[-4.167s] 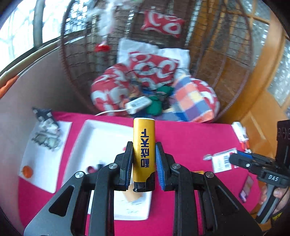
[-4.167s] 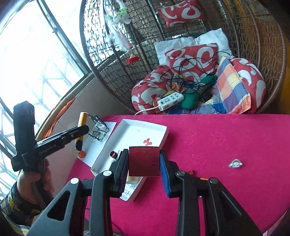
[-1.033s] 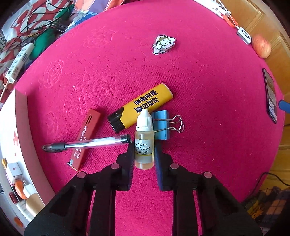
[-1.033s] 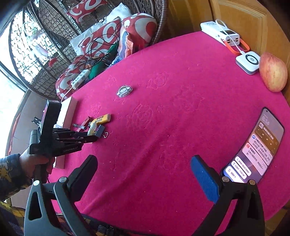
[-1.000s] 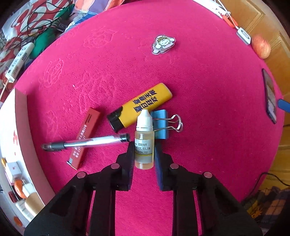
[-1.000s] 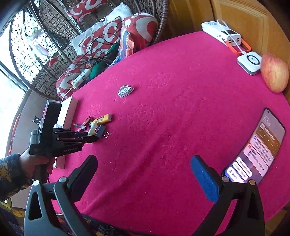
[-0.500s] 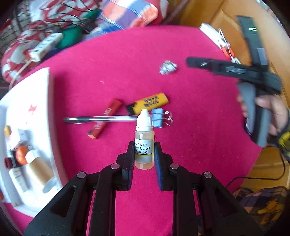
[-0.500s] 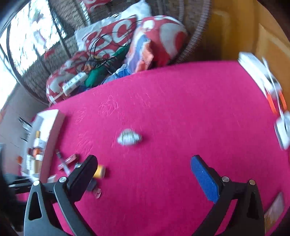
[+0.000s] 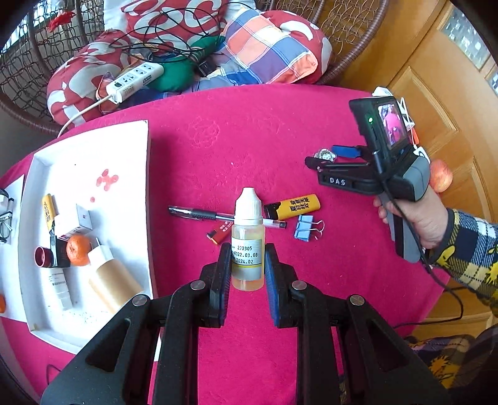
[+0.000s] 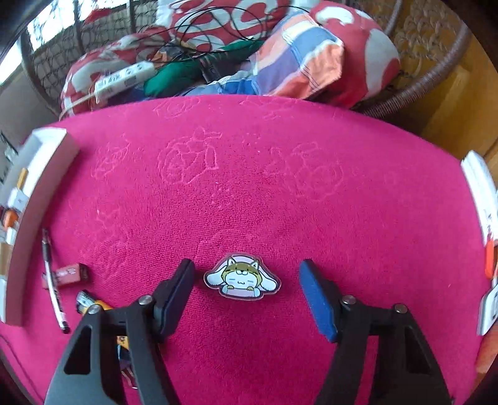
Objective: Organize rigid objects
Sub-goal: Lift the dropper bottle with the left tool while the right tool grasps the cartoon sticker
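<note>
Dropper bottle clamped in left jaws above magenta tablecloth; right jaws wide, straddling sticker.

A lived-in room of a home. A wicker chair behind the table is heaped with patterned cushions, a power strip and tangled cables, and a panelled wooden door stands at the right. The table wears a pink embossed cloth strewn with small household things: a pen, a lighter, a binder clip, an apple and a white tray holding a tangerine.
</note>
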{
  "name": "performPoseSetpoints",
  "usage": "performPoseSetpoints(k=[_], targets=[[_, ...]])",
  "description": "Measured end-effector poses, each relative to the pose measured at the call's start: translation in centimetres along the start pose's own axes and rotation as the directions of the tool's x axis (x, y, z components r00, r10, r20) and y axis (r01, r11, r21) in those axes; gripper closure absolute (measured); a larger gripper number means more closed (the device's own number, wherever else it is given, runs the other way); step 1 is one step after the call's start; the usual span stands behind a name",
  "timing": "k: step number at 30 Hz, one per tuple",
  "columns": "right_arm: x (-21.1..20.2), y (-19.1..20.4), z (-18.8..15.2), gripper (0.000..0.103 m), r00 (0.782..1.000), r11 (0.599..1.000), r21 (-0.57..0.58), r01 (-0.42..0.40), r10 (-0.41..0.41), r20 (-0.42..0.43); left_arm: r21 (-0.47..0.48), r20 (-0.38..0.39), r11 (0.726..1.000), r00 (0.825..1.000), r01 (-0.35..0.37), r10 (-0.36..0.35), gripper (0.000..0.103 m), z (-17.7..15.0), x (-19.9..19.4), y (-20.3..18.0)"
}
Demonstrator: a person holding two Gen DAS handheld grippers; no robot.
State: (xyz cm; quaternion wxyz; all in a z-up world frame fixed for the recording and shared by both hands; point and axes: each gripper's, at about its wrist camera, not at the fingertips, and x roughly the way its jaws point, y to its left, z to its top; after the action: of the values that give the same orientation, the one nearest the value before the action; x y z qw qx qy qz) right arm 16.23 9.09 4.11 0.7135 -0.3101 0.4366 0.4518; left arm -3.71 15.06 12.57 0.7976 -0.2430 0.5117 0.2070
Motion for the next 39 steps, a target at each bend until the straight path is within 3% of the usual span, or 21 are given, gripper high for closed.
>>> performPoseSetpoints(k=[3, 9, 16, 20, 28, 35, 39], targets=[[-0.3, 0.5, -0.1, 0.056, 1.000, 0.999, -0.044, -0.005, 0.005, 0.000, 0.005, 0.004, 1.000, 1.000, 0.008, -0.008, 0.084, 0.3, 0.0, 0.0], [-0.3, -0.4, -0.5, 0.055, 0.999, 0.999, 0.030, -0.044, 0.044, 0.012, 0.031, 0.017, 0.999, 1.000, 0.020, -0.021, 0.084, 0.7, -0.5, -1.0], [-0.4, 0.2, -1.0, 0.059, 0.999, 0.999, -0.012, -0.031, 0.031, 0.019, 0.026, 0.036, 0.999, 0.999, 0.021, -0.022, 0.084, 0.3, -1.2, -1.4], [-1.2, -0.8, -1.2, 0.059, 0.995, 0.994, 0.045, -0.097, 0.097, 0.008, 0.020, 0.053, 0.999, 0.998, 0.028, -0.029, 0.084, 0.2, -1.7, -1.8], [-7.3, -3.4, -3.0, 0.059, 0.970, 0.940, 0.244, -0.238, 0.215, 0.118, 0.064, 0.069, 0.996, 0.995, 0.061, -0.066, 0.084, 1.1, -2.0, -3.8], [-11.8, -1.8, -4.3, 0.059, 0.923, 0.890, 0.267, -0.369, 0.318, 0.216, 0.080, 0.084, 0.994, 0.993, 0.077, -0.084, 0.084, 2.9, -2.7, -4.9], [-12.9, -1.4, -4.9, 0.059, 0.913, 0.884, 0.260, -0.390, 0.333, 0.237, 0.076, 0.095, 0.994, 0.992, 0.077, -0.084, 0.084, 3.4, -3.2, -5.0]])
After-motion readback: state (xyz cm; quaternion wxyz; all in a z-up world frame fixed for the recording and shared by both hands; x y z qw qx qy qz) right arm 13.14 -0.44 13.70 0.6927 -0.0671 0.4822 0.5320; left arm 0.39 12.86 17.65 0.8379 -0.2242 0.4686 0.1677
